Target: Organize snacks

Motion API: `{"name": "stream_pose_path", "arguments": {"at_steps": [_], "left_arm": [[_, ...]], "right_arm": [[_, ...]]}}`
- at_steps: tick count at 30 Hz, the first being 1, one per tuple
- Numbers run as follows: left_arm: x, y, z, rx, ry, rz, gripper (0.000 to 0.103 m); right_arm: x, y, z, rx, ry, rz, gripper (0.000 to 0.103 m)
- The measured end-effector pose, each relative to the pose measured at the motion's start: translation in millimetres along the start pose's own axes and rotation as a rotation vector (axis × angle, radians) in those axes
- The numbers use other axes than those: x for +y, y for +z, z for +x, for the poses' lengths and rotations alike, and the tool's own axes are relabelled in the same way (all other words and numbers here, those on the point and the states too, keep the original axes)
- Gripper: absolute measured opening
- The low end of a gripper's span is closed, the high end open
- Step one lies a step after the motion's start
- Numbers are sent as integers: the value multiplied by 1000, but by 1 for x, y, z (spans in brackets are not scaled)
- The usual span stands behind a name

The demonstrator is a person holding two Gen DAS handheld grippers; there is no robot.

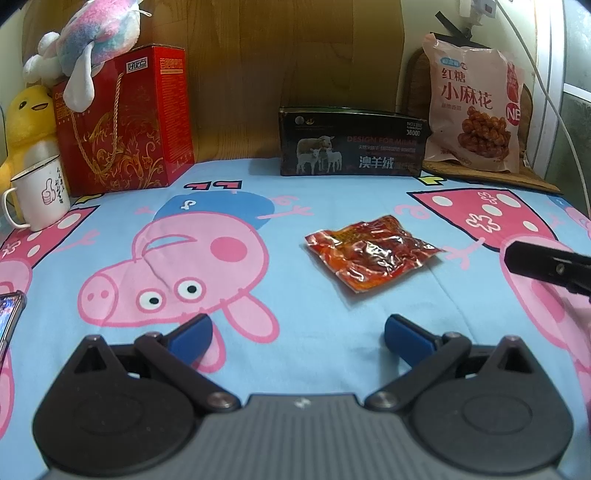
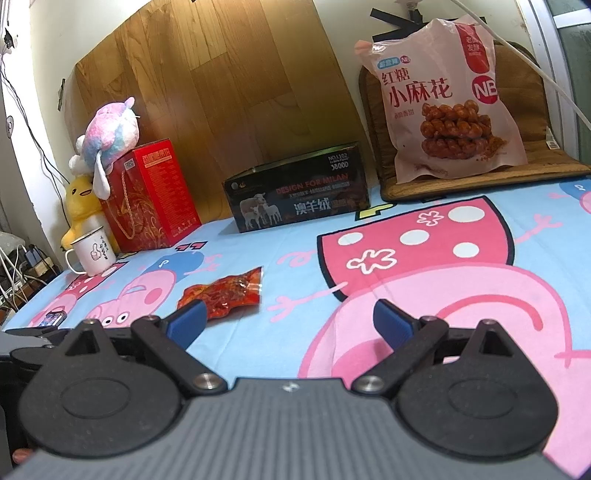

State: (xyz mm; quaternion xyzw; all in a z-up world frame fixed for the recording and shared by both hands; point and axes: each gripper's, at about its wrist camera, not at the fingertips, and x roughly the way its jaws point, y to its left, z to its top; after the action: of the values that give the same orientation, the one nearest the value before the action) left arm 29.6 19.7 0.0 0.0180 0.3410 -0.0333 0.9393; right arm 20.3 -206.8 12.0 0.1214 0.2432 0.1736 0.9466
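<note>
Far left edge of the bed sheet (image 1: 332, 369): a phone (image 1: 9, 321), partly cut off by the frame. Back-left corner: white enamel mug (image 1: 38, 197) w/ thumbs-up print, just in front of a yellow duck plush (image 1: 26, 122). Beside them a red gift box (image 1: 125, 118) w/ gold rope handle, and a pink-blue plush (image 1: 92, 33) resting on top of it. Left gripper (image 1: 297, 334) hangs low over the sheet near the front edge, blue fingers spread wide, nothing btwn them. Red snack packet (image 1: 373, 253) lies flat mid-sheet, just ahead & slightly right of that gripper, apart from both tools. Back edge, centre: black box (image 1: 352, 144) w/ sheep picture. Back-right corner: big pink snack bag (image 1: 476, 99) leaning upright on a brown cushion (image 2: 480, 184). Right gripper (image 2: 290, 325) over the right part of the sheet, fingers also spread wide, empty; snack packet sits to its left.
</note>
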Motion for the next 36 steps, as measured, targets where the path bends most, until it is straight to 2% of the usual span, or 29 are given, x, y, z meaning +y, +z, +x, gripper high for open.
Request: {"name": "stream_pose_path", "arguments": {"at_steps": [14,19,24,26,28,31,33,34,36], "left_arm": [[-3,0,-2,3,19,3,103],[3,6,1,28,14,-12,103],[13,18,10,69,15,-28,103],[18,24,11,67,-21,-33,102],[23,31,10,58,-66,-52,93],[32,43,14,78,-166,-119,85],[37,49,22,115,-245,-171,78],[40,51,28,137,-290,-195,72],[42,55,35,153,-340,-237,69]], "right_arm": [[1,0,3,21,-9,-2,98],[-3,4,12,86,26,22,98],[-7,9,17,107,60,58,98],[-6,13,21,124,74,55,98],[-6,18,25,147,105,58,96],[-6,26,34,193,171,84,85],[-7,29,44,241,198,107,72],[-8,30,48,252,204,115,71],[-11,33,52,260,207,129,65]]}}
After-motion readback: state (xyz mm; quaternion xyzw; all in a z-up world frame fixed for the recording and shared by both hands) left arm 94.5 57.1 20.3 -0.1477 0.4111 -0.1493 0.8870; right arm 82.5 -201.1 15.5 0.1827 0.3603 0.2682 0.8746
